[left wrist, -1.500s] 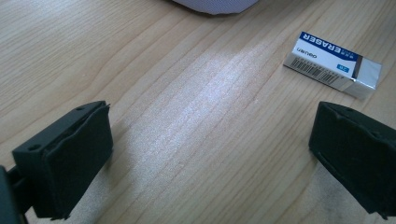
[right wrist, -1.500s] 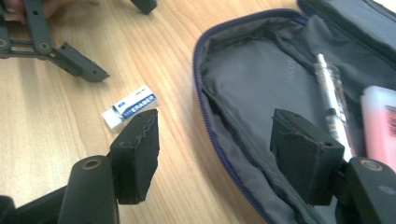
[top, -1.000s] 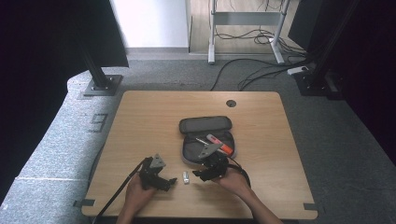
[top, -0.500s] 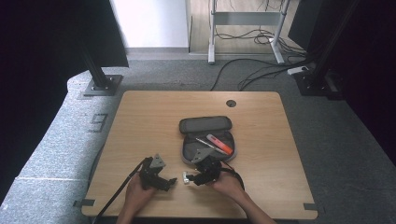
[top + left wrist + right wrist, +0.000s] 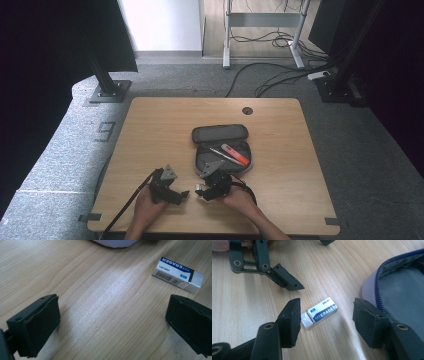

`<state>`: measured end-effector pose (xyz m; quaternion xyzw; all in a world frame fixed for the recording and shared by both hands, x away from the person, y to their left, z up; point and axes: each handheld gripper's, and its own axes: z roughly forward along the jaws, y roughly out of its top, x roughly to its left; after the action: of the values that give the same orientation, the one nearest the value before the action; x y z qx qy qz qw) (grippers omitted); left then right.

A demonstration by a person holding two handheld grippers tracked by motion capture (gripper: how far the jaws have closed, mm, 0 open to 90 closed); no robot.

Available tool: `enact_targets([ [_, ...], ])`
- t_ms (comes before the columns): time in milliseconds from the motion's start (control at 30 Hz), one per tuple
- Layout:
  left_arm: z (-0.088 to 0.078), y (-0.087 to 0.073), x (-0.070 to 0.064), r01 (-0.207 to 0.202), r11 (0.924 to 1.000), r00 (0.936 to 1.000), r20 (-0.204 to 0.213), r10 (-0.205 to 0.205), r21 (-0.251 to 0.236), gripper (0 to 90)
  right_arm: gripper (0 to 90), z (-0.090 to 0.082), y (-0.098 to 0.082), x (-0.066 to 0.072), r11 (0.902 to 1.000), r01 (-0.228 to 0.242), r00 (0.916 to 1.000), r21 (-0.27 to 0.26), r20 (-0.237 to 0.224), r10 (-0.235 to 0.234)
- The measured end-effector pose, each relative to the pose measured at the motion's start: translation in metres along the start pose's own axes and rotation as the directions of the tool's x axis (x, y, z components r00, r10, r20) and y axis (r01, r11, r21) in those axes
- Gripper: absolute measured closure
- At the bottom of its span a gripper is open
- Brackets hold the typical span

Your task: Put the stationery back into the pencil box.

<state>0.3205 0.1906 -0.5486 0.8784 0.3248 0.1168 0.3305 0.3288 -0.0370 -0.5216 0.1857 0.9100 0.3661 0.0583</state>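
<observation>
On the wooden table (image 5: 150,130), your right gripper (image 5: 327,322) straddles the eraser (image 5: 319,313), jaws just closing but not yet gripping; your left gripper (image 5: 110,325) rests nearby, jaws apart.

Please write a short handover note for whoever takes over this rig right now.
Right tool: open, jaws just closing, lowered around the eraser, which lies between them on the table; not gripped yet.
Left tool: open, holds nothing, low over the table beside the eraser.
Pencil case: unzipped, open, beside the right tool, with an orange marker and a pen inside.
Done: approach to the eraser.
Left: probably grip it and place it in the case.
</observation>
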Motion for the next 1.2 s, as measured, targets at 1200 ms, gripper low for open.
enact_targets([
  [1200, 0.000, 0.000, 0.000, -0.004, 1.0000, 1.0000, 0.004, 0.004, -0.001, 0.0, 52.6, 0.024, 0.001, 0.005, 0.9995, 0.021, 0.9997, 0.026, 0.011, -0.021],
])
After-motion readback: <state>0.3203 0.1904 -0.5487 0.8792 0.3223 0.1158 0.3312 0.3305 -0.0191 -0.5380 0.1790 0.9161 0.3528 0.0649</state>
